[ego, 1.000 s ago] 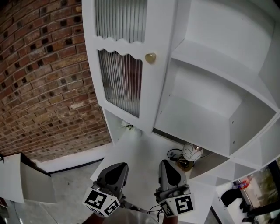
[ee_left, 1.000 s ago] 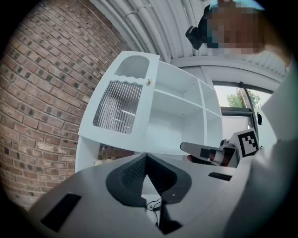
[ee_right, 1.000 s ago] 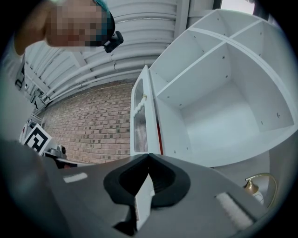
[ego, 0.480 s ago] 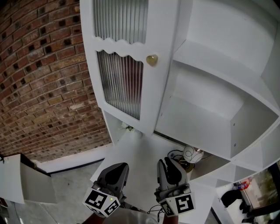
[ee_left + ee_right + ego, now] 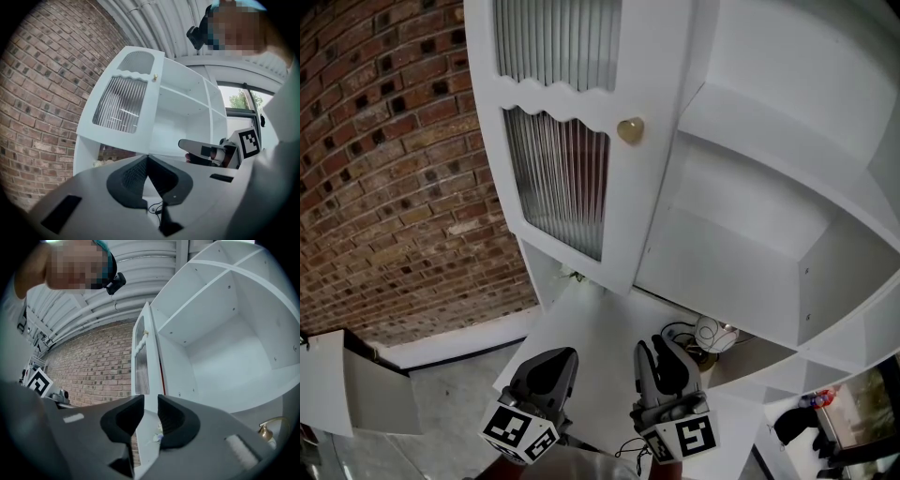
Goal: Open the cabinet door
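Your right gripper (image 5: 660,354) holds nothing, and its jaws have just been opening to a moderate gap. Your left gripper (image 5: 546,367) is closed and empty. At twelve o'clock the cabinet door (image 5: 630,225) stands swung out. It looks light, rigid and free on its hinges; grip its small, smooth knob (image 5: 629,130).

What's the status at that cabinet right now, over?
Left gripper shut, empty. Right gripper: jaws have just been opening, nothing between them. Cabinet door swung wide open, knob free. Nothing in the way.
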`<state>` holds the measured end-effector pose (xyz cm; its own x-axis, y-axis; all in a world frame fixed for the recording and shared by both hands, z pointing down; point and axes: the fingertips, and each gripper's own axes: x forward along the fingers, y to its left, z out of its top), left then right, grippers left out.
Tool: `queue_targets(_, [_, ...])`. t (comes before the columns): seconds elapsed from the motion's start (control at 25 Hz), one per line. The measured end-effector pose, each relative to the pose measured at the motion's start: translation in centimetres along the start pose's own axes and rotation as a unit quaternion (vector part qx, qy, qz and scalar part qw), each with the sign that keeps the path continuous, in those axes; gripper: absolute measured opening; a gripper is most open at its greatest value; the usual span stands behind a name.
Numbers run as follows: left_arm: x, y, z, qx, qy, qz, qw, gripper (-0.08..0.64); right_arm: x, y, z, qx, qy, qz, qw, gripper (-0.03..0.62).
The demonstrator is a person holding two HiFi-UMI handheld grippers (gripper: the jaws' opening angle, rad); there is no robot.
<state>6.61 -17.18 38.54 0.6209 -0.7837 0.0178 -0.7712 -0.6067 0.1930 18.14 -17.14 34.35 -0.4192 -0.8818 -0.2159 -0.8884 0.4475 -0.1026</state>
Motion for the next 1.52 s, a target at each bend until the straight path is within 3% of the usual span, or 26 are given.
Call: queue_targets(1.52, [3.8,4.5,-0.2,-0.01,0.017,0.018,0.9997,0.009,7.3,-2.7,-1.2,-0.009,0.006,0.017,1.0,0.115])
